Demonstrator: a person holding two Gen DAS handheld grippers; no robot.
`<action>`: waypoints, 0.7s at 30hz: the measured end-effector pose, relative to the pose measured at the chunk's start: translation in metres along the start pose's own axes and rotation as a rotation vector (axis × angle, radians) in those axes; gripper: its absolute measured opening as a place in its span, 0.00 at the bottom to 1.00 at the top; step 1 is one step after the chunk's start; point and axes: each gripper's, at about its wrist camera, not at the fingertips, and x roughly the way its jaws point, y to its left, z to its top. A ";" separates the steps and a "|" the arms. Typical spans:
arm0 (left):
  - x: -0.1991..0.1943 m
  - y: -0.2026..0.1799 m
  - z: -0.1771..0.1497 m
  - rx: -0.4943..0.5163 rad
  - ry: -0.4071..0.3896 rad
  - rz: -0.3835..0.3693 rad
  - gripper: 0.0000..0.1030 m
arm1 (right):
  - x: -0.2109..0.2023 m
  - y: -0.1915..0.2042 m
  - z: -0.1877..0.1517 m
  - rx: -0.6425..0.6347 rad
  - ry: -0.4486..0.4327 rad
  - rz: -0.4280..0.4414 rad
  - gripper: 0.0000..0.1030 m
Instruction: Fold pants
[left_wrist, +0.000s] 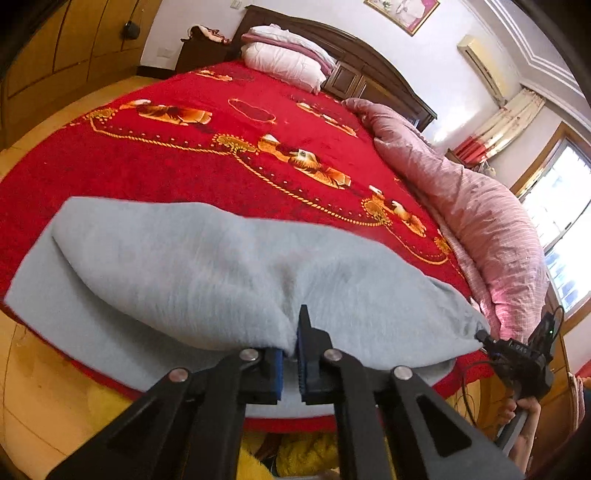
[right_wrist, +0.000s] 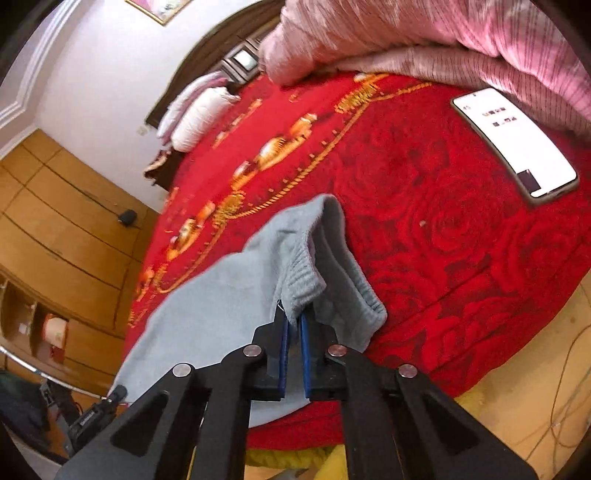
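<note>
Light grey pants (left_wrist: 207, 273) lie near the front edge of a bed with a red patterned blanket (left_wrist: 207, 166). An upper layer is lifted and draped over a lower layer. My left gripper (left_wrist: 290, 332) is shut on a fold of the grey fabric at its near edge. My right gripper (right_wrist: 293, 321) is shut on the ribbed waistband (right_wrist: 303, 280) of the pants (right_wrist: 229, 295), holding it raised above the blanket (right_wrist: 443, 240). The right gripper also shows in the left wrist view (left_wrist: 480, 336), at the right end of the pants.
A pink quilt (left_wrist: 476, 221) is heaped along the bed's right side. White pillows (left_wrist: 284, 59) lie at the headboard. A phone with a lit screen (right_wrist: 517, 144) lies on the blanket beside the quilt (right_wrist: 443, 40). Wooden wardrobes (right_wrist: 55, 221) and floor surround the bed.
</note>
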 end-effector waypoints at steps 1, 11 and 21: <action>-0.003 0.001 -0.004 0.001 0.005 0.001 0.05 | -0.004 0.000 -0.001 -0.008 0.000 0.006 0.07; 0.023 0.026 -0.046 -0.062 0.134 0.024 0.05 | 0.008 -0.016 -0.023 -0.088 0.037 -0.101 0.07; 0.022 0.036 -0.047 -0.048 0.158 0.060 0.24 | 0.018 -0.017 -0.029 -0.178 0.071 -0.204 0.14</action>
